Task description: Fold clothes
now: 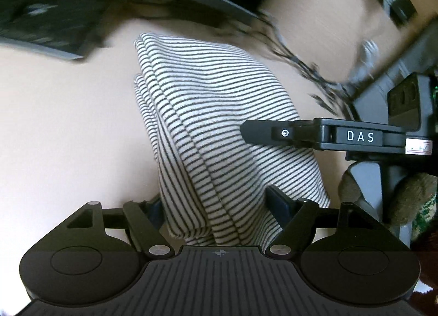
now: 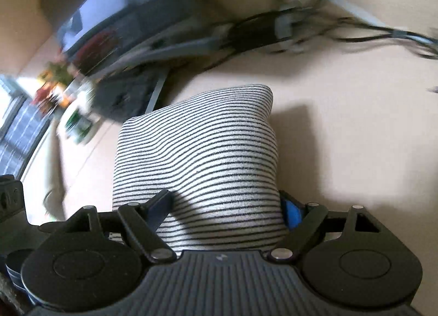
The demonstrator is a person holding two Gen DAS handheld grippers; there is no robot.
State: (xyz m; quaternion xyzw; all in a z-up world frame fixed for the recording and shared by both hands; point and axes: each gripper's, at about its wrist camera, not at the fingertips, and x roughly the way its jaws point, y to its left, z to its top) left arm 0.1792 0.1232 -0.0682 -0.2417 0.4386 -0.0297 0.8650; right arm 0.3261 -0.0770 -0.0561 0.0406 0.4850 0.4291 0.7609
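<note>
Both the left gripper [image 1: 216,203] and right gripper [image 2: 227,206] seem clamped on the folded striped garment [image 1: 208,124], whose long axis runs away toward the far table [image 1: 68,113].

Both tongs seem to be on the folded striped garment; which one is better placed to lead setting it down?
Probably the left tongs: they grip the bundled end of the striped garment. The right tongs also clamp it, but side-on.
</note>
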